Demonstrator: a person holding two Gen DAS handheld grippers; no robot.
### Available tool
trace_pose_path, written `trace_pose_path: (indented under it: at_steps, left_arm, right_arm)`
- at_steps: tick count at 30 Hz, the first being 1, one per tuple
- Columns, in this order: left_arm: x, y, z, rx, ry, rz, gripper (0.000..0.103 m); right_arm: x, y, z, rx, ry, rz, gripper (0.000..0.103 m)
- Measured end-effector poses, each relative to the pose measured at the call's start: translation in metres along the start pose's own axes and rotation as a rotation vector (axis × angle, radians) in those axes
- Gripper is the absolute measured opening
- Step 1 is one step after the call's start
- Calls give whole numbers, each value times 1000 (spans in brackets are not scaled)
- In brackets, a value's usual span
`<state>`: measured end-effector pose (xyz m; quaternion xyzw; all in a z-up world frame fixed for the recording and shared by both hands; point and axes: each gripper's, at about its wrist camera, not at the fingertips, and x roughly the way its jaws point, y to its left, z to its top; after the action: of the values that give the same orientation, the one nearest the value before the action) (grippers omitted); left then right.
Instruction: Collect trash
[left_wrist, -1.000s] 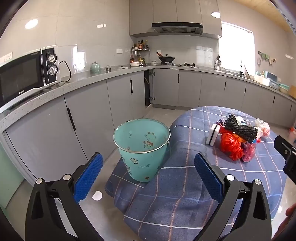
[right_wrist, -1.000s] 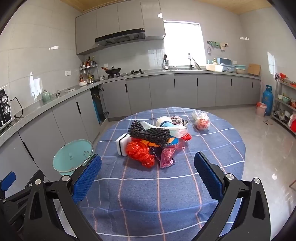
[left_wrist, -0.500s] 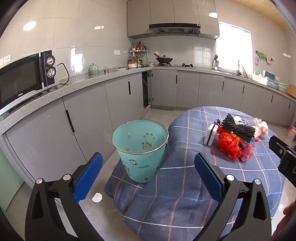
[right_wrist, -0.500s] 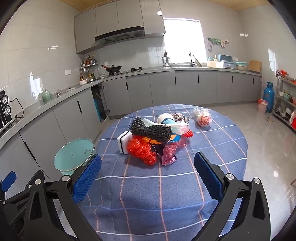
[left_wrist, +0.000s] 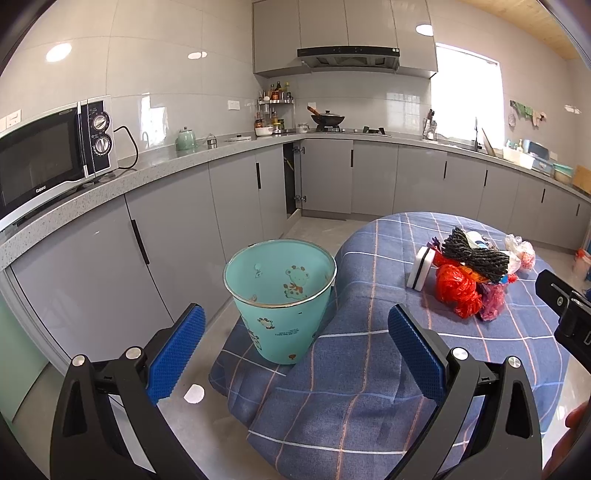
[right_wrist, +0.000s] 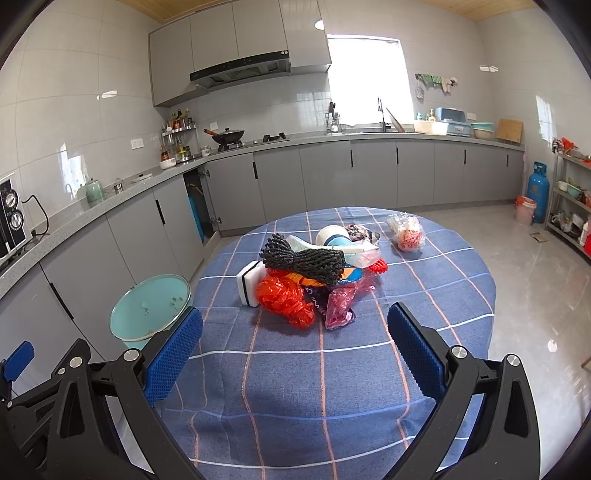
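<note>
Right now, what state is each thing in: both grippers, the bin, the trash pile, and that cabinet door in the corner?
Left gripper: open, holding nothing.
Right gripper: open, holding nothing.
Bin: upright beside the table, no trash visible inside.
Trash pile: heaped on the tablecloth, untouched.
Corner cabinet door: ajar.

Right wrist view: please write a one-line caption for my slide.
Open right tool faces a pile of mixed trash on the blue checked tablecloth, with the empty mint-green plastic bin beside the table.
</note>
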<state>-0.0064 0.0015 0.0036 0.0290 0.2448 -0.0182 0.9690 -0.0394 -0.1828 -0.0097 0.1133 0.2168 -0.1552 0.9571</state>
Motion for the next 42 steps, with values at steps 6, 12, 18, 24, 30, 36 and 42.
trace_pose_path:
  at_steps: [6, 12, 18, 24, 30, 36, 42]
  left_arm:
    - [0, -1, 1, 0, 0, 1, 97]
    - [1, -5, 2, 6, 0, 0, 97]
    - [-2, 0, 1, 3, -3, 0, 97]
    - [-1, -1, 0, 4, -4, 0, 97]
    - [-2, -1, 0, 5, -4, -1, 97]
    - [-1, -1, 0, 3, -5, 1, 97]
    - [-2, 0, 0, 2, -6, 2, 97]
  right_arm:
    - [-1, 1, 0, 0, -1, 1, 99]
    - [1, 5, -1, -2, 0, 2, 99]
    - [-1, 1, -1, -2, 0, 2, 99]
    - [-2, 3, -1, -1, 2, 4, 99]
    - [-2, 5, -2, -3, 3, 5, 99]
    - [-2, 3, -2, -1, 2, 6, 99]
    - [-2, 3, -2, -1, 6, 7, 99]
